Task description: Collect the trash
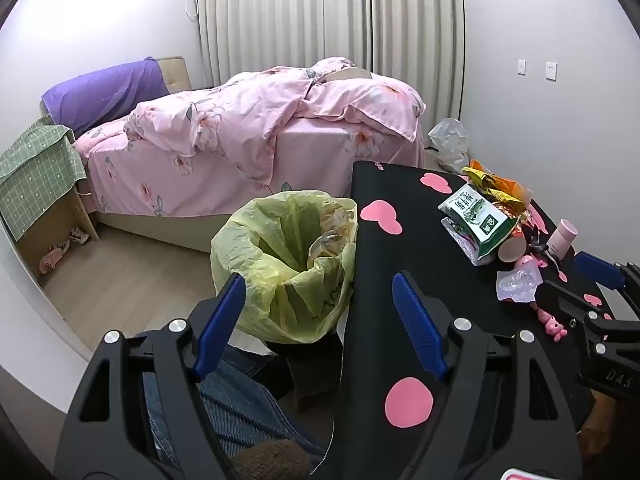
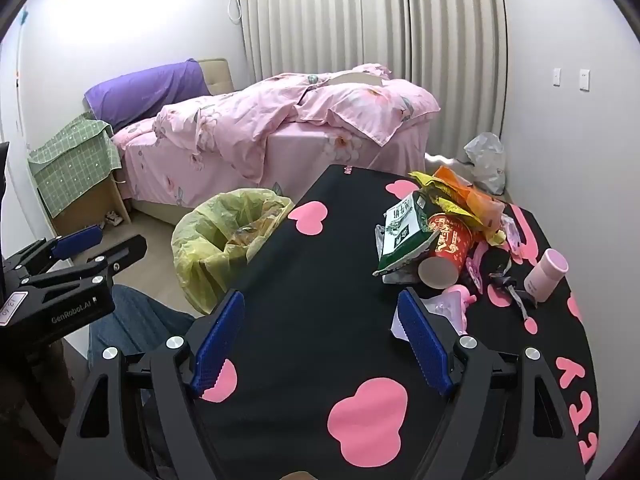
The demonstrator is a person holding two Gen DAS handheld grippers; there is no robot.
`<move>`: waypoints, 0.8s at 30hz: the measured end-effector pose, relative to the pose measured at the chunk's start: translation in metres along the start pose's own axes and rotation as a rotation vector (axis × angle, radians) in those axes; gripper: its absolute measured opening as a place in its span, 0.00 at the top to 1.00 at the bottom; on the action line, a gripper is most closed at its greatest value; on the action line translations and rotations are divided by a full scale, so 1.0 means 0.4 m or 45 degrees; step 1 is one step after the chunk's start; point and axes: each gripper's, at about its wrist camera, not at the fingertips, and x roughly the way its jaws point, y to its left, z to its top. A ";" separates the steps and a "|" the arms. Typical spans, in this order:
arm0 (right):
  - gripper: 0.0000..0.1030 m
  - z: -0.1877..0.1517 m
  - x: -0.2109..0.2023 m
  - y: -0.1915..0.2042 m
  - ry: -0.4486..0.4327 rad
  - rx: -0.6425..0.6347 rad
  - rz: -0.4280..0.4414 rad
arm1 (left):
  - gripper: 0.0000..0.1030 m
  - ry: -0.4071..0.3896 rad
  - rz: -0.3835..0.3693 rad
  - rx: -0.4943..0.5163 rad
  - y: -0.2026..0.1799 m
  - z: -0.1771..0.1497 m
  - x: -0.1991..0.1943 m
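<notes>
A bin lined with a yellow-green bag (image 1: 288, 264) (image 2: 224, 240) stands on the floor at the left edge of the black table (image 1: 400, 240) (image 2: 320, 280), with some wrappers inside. On the table's far right lies a trash pile: a green-and-white snack bag (image 1: 476, 216) (image 2: 404, 228), a red paper cup (image 2: 444, 252) (image 1: 512, 248) on its side, yellow and orange wrappers (image 2: 460, 196) (image 1: 496, 188), and a clear plastic piece (image 1: 516, 284). My left gripper (image 1: 320, 320) is open, empty, over the bin's near rim. My right gripper (image 2: 324, 340) is open and empty above the table, short of the pile.
A pink cylindrical bottle (image 2: 546, 274) (image 1: 562, 238) and a small pink pig toy (image 1: 554, 326) sit on the table's right. A pink bed (image 1: 248, 140) stands behind, a white plastic bag (image 2: 486, 160) on the floor by the wall, and a person's jeans-clad leg (image 1: 224, 404) below.
</notes>
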 end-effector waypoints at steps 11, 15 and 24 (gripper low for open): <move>0.27 0.025 0.019 -0.006 -0.006 0.022 0.001 | 0.29 -0.032 0.010 -0.001 0.004 -0.014 -0.012; 0.27 0.035 0.010 0.019 -0.030 0.029 -0.007 | 0.29 -0.042 0.008 0.005 0.014 -0.014 -0.019; 0.27 0.038 0.016 0.029 -0.028 0.020 -0.011 | 0.29 -0.041 0.014 -0.015 0.030 -0.013 -0.021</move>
